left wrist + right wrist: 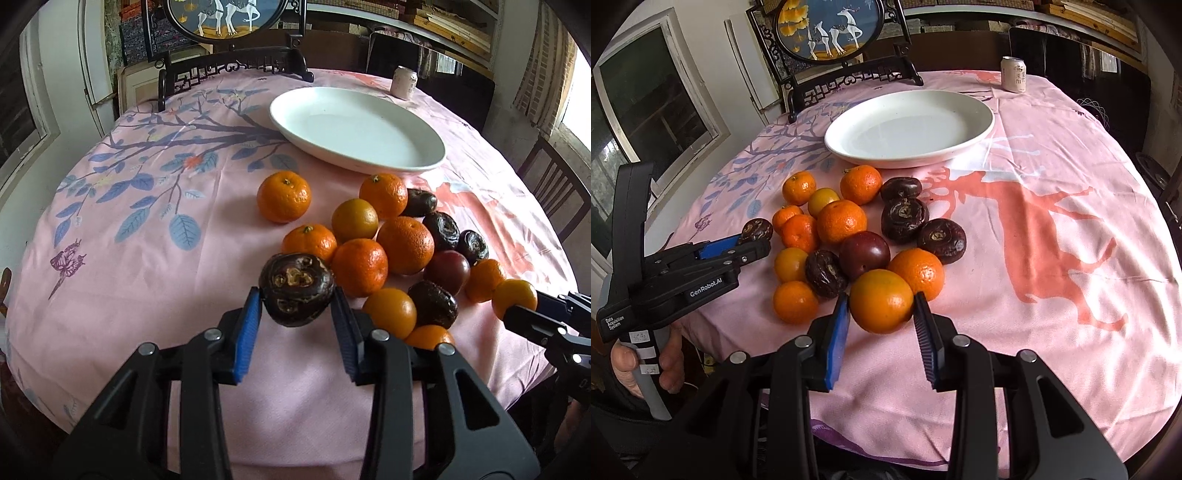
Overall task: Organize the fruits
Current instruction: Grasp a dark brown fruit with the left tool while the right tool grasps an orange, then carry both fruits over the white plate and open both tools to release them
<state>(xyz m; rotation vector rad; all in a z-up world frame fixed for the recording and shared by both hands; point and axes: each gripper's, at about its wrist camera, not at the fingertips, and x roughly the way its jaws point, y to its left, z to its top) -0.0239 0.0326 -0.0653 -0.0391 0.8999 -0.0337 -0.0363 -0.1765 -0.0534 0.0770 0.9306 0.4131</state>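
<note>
My left gripper (297, 295) is shut on a dark wrinkled fruit (295, 290) at the near left edge of the fruit pile; it also shows in the right wrist view (753, 238). My right gripper (881, 301) is shut on an orange (881, 301) at the pile's near right side; that orange shows in the left wrist view (514, 297). Several oranges (404, 243) and dark fruits (904, 218), plus a red plum (864, 254), lie clustered on the pink cloth. An empty white plate (424, 164) sits beyond the pile.
A drink can (1014, 74) stands at the table's far right. A round framed deer picture on a dark stand (831, 33) sits at the far edge behind the plate. Dark chairs (554, 192) stand around the table. Bare pink cloth (1052, 221) lies right of the pile.
</note>
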